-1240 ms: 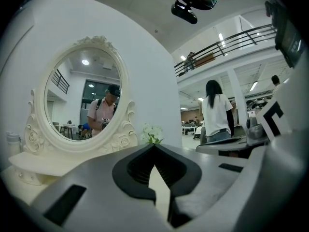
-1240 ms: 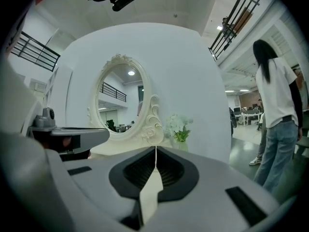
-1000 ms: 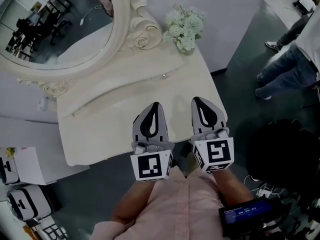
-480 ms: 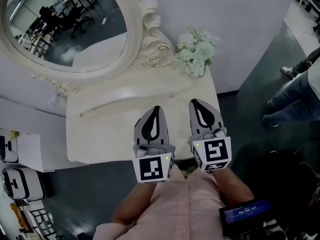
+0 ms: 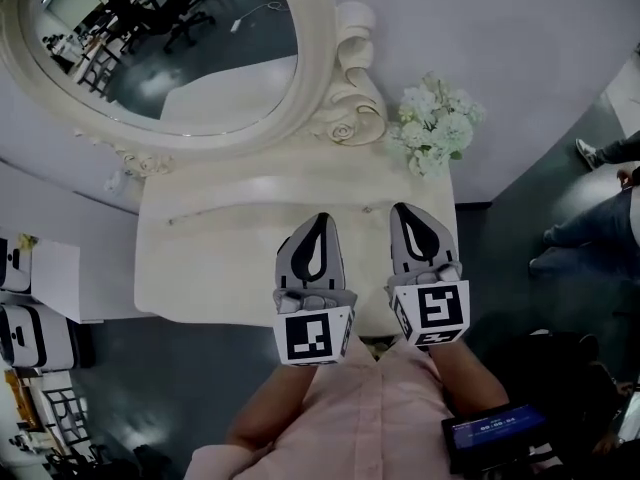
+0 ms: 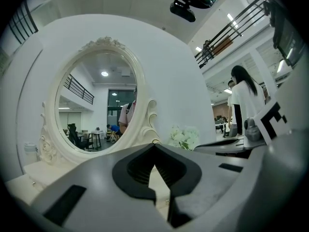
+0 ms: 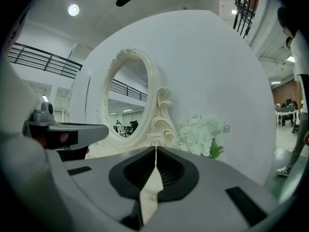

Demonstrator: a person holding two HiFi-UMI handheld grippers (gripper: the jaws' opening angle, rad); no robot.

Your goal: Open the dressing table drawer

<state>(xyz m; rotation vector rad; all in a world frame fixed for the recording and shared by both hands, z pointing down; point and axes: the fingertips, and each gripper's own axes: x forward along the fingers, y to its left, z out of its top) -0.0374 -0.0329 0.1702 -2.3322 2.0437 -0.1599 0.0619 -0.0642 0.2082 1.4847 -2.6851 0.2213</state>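
Observation:
The cream dressing table [image 5: 210, 268] stands against a white wall, with an oval carved mirror [image 5: 190, 58] at its back. No drawer front shows in any view; a thin seam [image 5: 260, 211] with a small knob [image 5: 369, 208] runs across the top. My left gripper [image 5: 320, 217] and right gripper [image 5: 404, 207] hover side by side over the right half of the top, both shut and empty. The left gripper [image 6: 154, 145] points at the mirror [image 6: 96, 105]. The right gripper [image 7: 155, 148] points between the mirror frame [image 7: 159, 115] and the flowers [image 7: 203, 132].
A bunch of white flowers [image 5: 437, 123] sits on the table's back right corner. A person's legs [image 5: 600, 223] stand on the dark floor at right. White equipment [image 5: 30, 328] stands left of the table. A small screen [image 5: 495, 430] is at my right hip.
Both grippers have moved forward over the table top, towards the mirror and the flowers. The table now sits more squarely in front of me. Both stayed shut.

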